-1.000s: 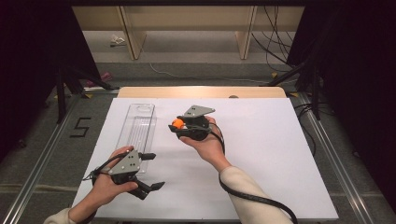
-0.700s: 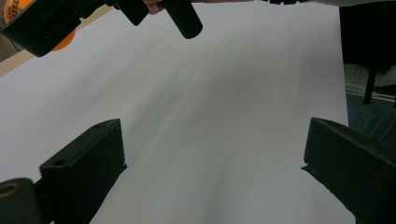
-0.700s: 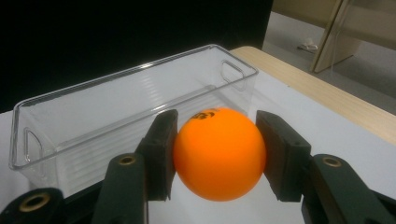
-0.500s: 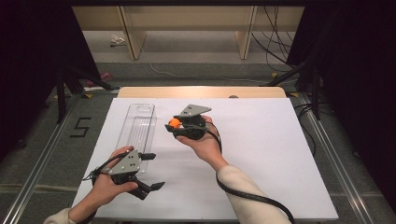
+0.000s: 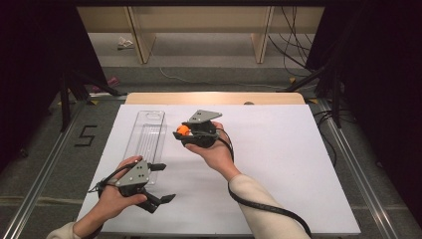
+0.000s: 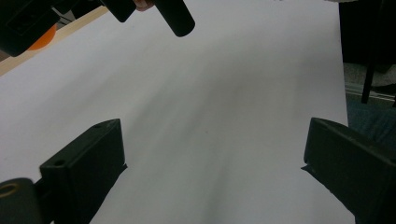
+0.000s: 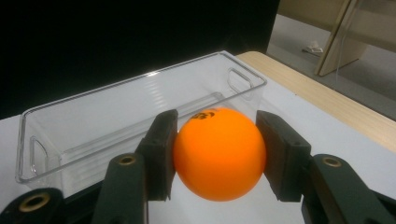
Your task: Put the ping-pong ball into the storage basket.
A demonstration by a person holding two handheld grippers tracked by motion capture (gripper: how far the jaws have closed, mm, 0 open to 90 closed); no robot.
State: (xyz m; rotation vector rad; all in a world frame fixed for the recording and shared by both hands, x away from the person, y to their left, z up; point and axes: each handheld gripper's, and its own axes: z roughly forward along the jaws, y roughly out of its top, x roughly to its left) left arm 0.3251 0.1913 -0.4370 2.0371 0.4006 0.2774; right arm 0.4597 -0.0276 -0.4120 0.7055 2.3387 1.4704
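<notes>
White desk (image 5: pixel 278 164): right hand-held gripper (image 7: pixel 217 149) clamps orange ball (image 7: pixel 218 153) beside clear bin (image 7: pixel 116 116), likely for depositing; left hand-held gripper (image 5: pixel 158 183) rests spread wide, empty.

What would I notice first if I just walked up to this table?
Probably the bright orange ball, pinched between the black jaws of the right gripper, just beside a long clear plastic bin at the left of the white table. Nearer the person, the left gripper is spread wide open with nothing in it.
</notes>
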